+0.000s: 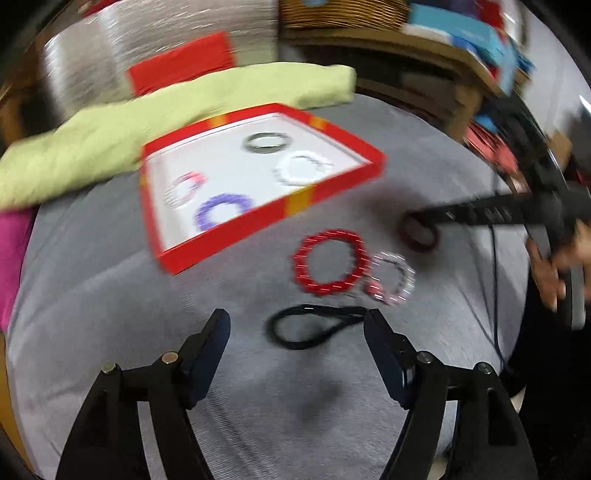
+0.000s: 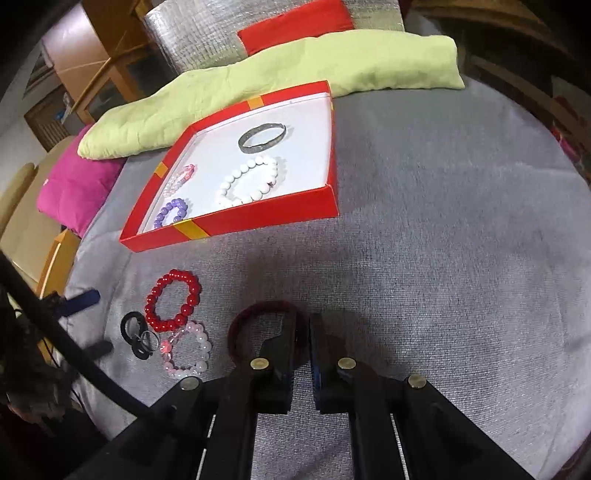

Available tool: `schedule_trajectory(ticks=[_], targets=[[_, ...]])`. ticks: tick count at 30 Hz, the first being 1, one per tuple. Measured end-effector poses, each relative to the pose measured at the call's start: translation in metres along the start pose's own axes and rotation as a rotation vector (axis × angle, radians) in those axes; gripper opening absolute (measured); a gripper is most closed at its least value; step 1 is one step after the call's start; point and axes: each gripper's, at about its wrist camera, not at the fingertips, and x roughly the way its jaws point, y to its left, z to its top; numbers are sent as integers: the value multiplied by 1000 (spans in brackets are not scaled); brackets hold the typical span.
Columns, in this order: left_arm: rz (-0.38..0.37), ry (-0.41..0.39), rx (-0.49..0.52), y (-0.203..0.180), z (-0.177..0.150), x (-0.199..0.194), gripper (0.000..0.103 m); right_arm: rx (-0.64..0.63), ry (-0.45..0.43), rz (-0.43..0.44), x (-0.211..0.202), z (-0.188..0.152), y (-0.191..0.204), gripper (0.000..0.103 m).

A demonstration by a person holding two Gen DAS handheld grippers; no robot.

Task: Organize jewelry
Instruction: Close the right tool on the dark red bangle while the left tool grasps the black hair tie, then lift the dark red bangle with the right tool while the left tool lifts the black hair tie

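A red box (image 2: 236,225) with a white floor lies on the grey cloth and holds a silver bangle (image 2: 262,137), a white bead bracelet (image 2: 248,181), a pink bracelet (image 2: 180,178) and a purple one (image 2: 170,212). On the cloth lie a red bead bracelet (image 2: 173,300), a pale pink bracelet (image 2: 188,350) and a black band (image 2: 135,334). My right gripper (image 2: 308,321) is shut on a dark red bangle (image 2: 246,321). My left gripper (image 1: 297,321) is open, just above the black band (image 1: 314,326). The box (image 1: 295,201) and the red bracelet (image 1: 330,262) show beyond it.
A green cushion (image 2: 280,70), a pink cushion (image 2: 75,184) and a red cloth (image 2: 295,22) lie behind the box. Wooden furniture (image 2: 92,51) stands at the far left. A black cable (image 2: 62,336) crosses the lower left.
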Motion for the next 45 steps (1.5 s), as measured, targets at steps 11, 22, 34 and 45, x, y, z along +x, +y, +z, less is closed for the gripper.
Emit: schedule_trajectory(ticks=[11,22,34,45], targets=[[8,67,89,-15,-6,26,75,22,15,13,-1,0,-2,10],[-19,64,7,2,-7,26,17,17,18,23,-4,-2,-3,13],[-68,-25,-33,13,-2,1,12,-183,-4,-43,-1,-13,31,7],[26,-121,-175,44,6,-15,12,-192,-134,-66,-21,-7,33,5]])
